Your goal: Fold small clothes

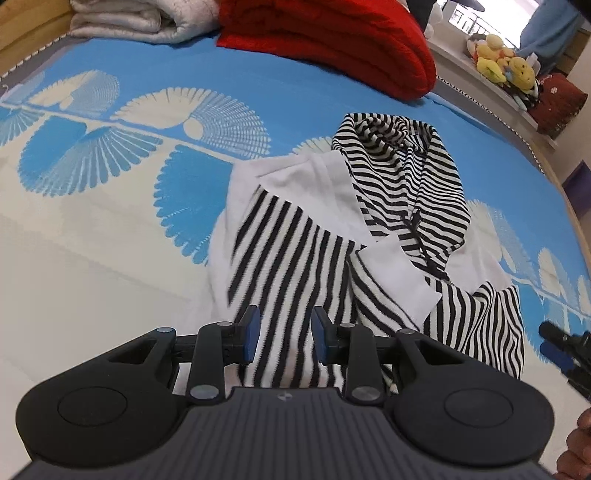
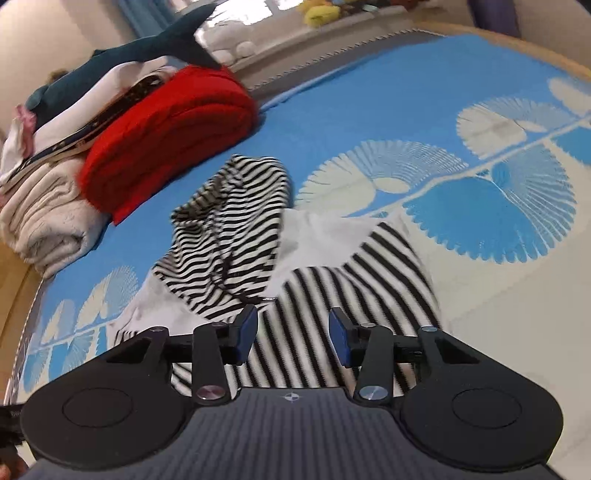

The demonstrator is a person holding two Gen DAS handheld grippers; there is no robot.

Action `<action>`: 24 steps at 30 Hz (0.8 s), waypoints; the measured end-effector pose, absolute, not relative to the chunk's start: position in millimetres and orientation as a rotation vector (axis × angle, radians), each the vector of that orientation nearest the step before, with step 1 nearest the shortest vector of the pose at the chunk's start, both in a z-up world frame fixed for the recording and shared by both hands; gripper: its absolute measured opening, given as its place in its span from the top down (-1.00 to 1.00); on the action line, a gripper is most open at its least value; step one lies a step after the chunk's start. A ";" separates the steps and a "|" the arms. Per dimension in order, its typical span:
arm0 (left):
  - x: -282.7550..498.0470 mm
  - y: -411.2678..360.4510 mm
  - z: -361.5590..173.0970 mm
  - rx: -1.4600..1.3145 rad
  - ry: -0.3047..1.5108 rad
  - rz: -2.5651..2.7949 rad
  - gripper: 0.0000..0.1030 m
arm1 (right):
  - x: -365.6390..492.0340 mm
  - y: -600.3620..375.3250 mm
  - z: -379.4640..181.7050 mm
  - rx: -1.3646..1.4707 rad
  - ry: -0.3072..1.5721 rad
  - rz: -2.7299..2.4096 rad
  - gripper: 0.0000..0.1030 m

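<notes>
A small black-and-white striped garment with white panels (image 1: 332, 229) lies crumpled on the blue and cream patterned bed cover (image 1: 110, 206). It also shows in the right wrist view (image 2: 280, 266). My left gripper (image 1: 285, 336) is open and empty, just above the garment's near striped edge. My right gripper (image 2: 293, 334) is open and empty, also over the near striped part. The right gripper's tip shows at the right edge of the left wrist view (image 1: 565, 343).
A folded red blanket (image 1: 332, 40) and a cream quilt (image 1: 136, 22) lie at the far side of the bed. A plush shark (image 2: 122, 51) rests on the pile. Plush toys (image 1: 506, 62) sit on a ledge beyond the wooden bed edge (image 1: 576, 206).
</notes>
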State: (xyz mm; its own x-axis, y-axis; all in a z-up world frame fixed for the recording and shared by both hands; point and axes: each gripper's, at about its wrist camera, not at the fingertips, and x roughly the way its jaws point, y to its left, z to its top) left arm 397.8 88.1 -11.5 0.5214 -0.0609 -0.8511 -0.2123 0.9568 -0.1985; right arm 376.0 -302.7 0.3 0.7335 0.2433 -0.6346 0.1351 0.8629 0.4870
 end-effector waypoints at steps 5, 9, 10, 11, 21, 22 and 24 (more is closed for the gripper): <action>409.5 62.7 -27.5 -0.336 1.027 0.030 0.36 | 387.0 -304.4 -21.2 0.568 0.893 0.041 0.12; 416.6 23.0 -40.2 -0.287 1.008 -0.071 0.35 | 393.3 -307.0 -51.0 0.631 1.035 0.002 0.12; 418.4 11.8 -44.9 -0.260 1.018 -0.087 0.35 | 393.4 -309.8 -59.1 0.663 1.066 -0.012 0.12; 420.0 1.5 -49.4 -0.241 1.031 -0.096 0.35 | 392.8 -312.8 -65.2 0.691 1.090 -0.024 0.12; 420.3 -44.1 -83.3 0.073 1.056 -0.029 0.70 | 396.6 -315.7 -74.9 0.723 1.137 -0.038 0.13; 420.3 -32.4 -79.1 0.026 1.048 0.014 0.66 | 397.5 -315.3 -75.8 0.721 1.137 -0.040 0.14; 418.7 -2.2 -70.0 -0.099 1.053 0.108 0.39 | 397.7 -315.8 -76.3 0.723 1.135 -0.043 0.14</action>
